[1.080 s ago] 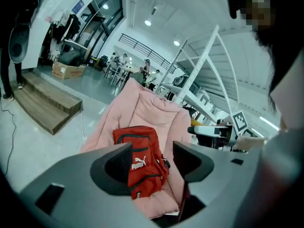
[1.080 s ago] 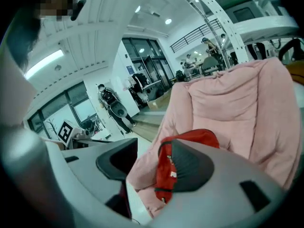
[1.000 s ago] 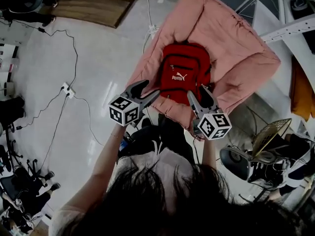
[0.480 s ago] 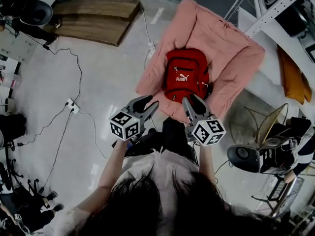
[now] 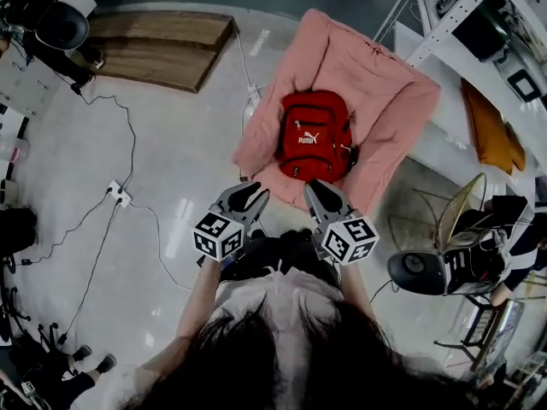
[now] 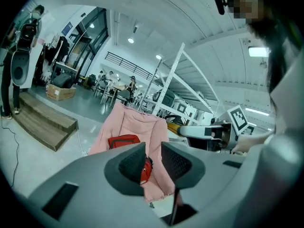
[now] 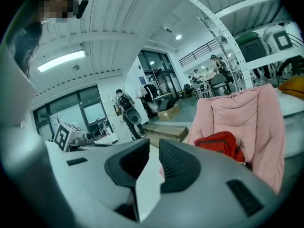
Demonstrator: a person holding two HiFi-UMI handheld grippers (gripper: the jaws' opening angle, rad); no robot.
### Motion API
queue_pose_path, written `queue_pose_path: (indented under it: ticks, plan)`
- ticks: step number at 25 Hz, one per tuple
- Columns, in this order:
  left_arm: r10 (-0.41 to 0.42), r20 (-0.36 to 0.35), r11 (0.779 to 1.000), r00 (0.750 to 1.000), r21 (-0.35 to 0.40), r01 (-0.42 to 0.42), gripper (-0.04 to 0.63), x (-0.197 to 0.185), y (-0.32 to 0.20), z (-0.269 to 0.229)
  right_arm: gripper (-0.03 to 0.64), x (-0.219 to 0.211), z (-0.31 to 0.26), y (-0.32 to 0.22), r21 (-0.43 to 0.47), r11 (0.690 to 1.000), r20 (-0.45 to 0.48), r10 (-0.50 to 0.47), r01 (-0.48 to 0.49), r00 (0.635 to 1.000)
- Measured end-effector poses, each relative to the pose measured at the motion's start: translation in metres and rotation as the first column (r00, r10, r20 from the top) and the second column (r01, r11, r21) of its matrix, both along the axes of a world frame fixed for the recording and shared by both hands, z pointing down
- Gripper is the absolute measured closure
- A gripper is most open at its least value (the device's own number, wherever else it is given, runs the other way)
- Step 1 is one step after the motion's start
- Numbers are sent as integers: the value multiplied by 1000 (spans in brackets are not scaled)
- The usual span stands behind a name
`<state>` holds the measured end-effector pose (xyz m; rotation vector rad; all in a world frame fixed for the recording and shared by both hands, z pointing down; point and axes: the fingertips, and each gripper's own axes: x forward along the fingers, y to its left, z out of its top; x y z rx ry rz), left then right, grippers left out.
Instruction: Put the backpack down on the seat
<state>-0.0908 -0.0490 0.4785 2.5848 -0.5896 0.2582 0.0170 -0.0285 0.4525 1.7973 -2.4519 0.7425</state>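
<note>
The red backpack (image 5: 314, 135) rests on the seat of the pink folding chair (image 5: 389, 114), its front pocket and white logo facing up. Both grippers are held back from the chair, close to the person's body and over the floor. My left gripper (image 5: 250, 198) points toward the chair's near edge; its jaws are closing with a gap left and nothing between them. My right gripper (image 5: 316, 191) is beside it, its jaws closing to a narrow slit, also empty. The backpack (image 6: 124, 141) shows beyond the left jaws, and the backpack (image 7: 219, 143) lies right of the right jaws.
A wooden platform (image 5: 154, 41) lies on the floor at the back left. Cables and a power strip (image 5: 120, 196) run across the pale floor at the left. White shelving (image 5: 466, 11) stands right of the chair, with a fan (image 5: 466, 220) and other gear near it.
Both grippers have drawn back from the backpack toward the person, and their jaws have narrowed from wide open. The backpack stays on the seat.
</note>
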Motion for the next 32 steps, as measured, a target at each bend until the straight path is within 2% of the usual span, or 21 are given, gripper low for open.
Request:
queue_pose_path:
  ticks: [6, 11, 15, 23, 32]
  plan:
    - [-43, 10, 999, 999, 17, 43, 482, 0, 16, -4, 543, -6, -3, 5, -1, 997, -19, -80, 80, 997]
    - [-102, 7, 995, 995, 11, 102, 482, 5, 45, -6, 543, -2, -8, 36, 9, 991, -22, -134, 134, 991]
    - [-134, 3, 991, 991, -2, 134, 482, 28, 74, -10, 543, 18, -10, 70, 8, 987, -9, -160, 160, 987]
    - [-156, 25, 988, 987, 27, 155, 482, 70, 140, -16, 543, 56, -11, 133, 23, 981, 4, -192, 192, 981]
    - [-168, 64, 985, 984, 44, 165, 482, 95, 203, -12, 543, 72, -8, 188, 39, 969, 14, -244, 243, 970]
